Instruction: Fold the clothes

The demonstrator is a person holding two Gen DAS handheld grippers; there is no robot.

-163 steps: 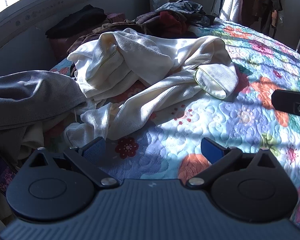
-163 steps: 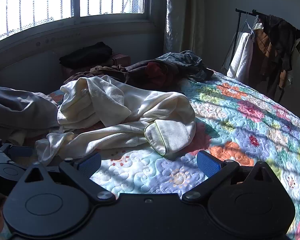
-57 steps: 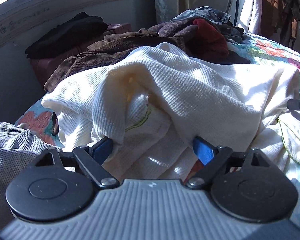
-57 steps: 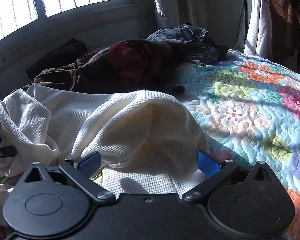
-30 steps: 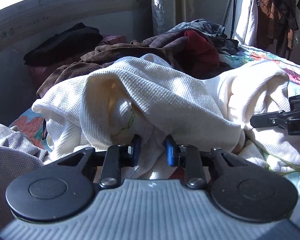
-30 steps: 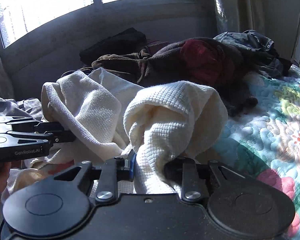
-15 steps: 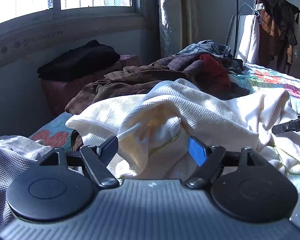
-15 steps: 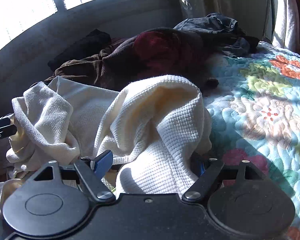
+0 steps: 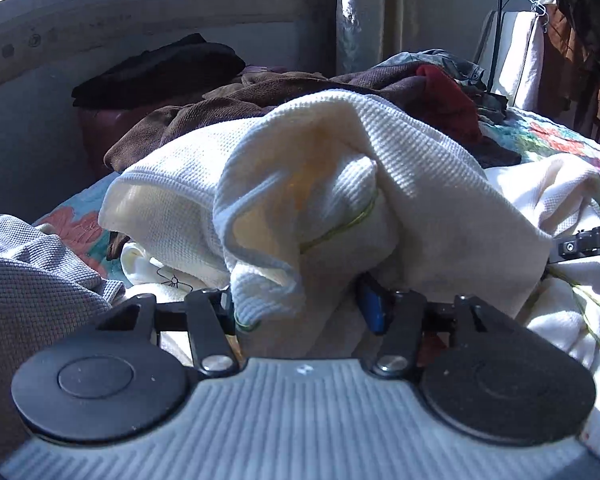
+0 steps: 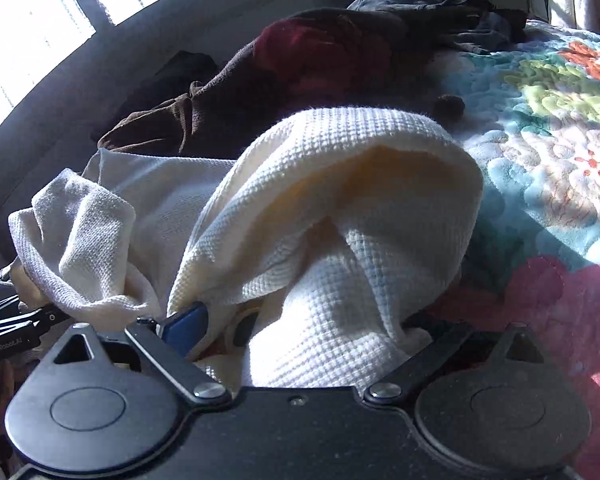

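On the quilt [image 10: 548, 128], both tools straddle the cream garment [image 9: 400, 184].

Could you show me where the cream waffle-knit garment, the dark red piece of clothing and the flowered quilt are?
cream waffle-knit garment [image 10: 364, 168]: right wrist view, on its raised fold.
dark red piece of clothing [image 10: 324, 52]: right wrist view, on its middle, in the dark pile.
flowered quilt [image 10: 548, 128]: right wrist view, on a bare sunlit patch.
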